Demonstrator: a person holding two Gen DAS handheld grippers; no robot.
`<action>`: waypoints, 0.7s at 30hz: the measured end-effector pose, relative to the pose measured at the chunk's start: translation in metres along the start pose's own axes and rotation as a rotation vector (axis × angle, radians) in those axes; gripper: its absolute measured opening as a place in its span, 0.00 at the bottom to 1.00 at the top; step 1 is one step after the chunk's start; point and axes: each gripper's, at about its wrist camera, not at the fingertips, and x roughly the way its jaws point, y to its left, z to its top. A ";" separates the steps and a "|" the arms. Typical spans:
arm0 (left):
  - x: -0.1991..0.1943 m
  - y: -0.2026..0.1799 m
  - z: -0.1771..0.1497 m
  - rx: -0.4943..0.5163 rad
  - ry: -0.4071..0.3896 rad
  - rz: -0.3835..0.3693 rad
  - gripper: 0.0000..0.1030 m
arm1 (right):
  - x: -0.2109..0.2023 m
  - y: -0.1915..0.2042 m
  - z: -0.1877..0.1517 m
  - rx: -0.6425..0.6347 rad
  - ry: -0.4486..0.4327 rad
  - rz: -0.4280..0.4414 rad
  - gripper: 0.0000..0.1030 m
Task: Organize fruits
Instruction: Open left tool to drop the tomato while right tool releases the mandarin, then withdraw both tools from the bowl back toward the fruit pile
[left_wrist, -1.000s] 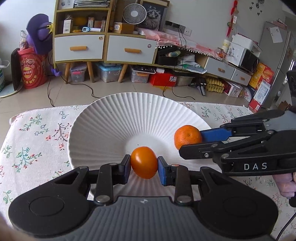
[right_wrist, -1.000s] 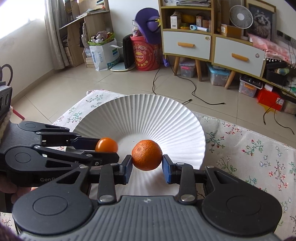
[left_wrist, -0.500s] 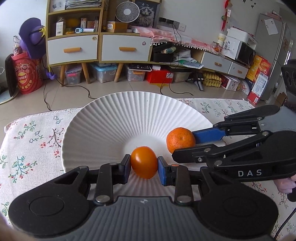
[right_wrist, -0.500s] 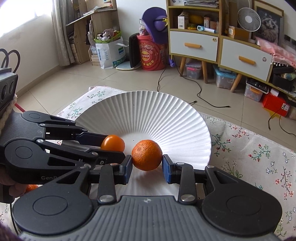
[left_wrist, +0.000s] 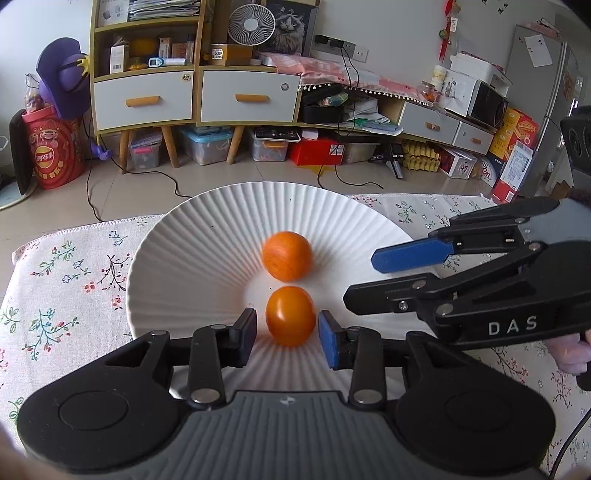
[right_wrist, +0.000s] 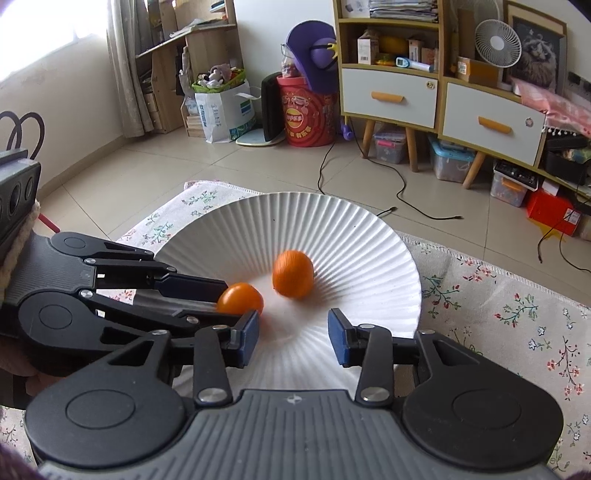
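- Fruits sit together near the middle of the white ribbed plate (left_wrist: 177, 258): a smooth orange fruit (left_wrist: 290, 315) at 6 o'clock of the plate's well, and a rougher tangerine (left_wrist: 287, 254) just beyond it toward 12 o'clock, the two close or touching.
- Left gripper (left_wrist: 287, 334) is opening; the smooth fruit lies between its blue pads with a slim gap on each side, so nothing presses on it.
- To finish this release well, I judge the jaws should spread further before backing straight out toward 6 o'clock, so neither pad drags the fruit.
- Right gripper (right_wrist: 293, 336) is opening too, with nothing between its pads; the tangerine (right_wrist: 293, 273) looks blurred, perhaps rolling.
- It should lift away toward 3 o'clock, clear of the plate's rim.
- Round fruit in a sloped plate may roll; slow withdrawal seems wise.
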 end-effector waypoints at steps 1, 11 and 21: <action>-0.001 0.000 0.001 -0.002 0.000 0.001 0.39 | -0.001 0.000 0.000 0.005 -0.003 0.001 0.41; -0.030 0.002 -0.010 -0.010 -0.020 0.023 0.62 | -0.024 0.002 -0.008 0.043 -0.045 0.006 0.65; -0.063 0.005 -0.024 -0.035 -0.036 0.036 0.83 | -0.037 0.009 -0.026 0.069 -0.029 0.021 0.76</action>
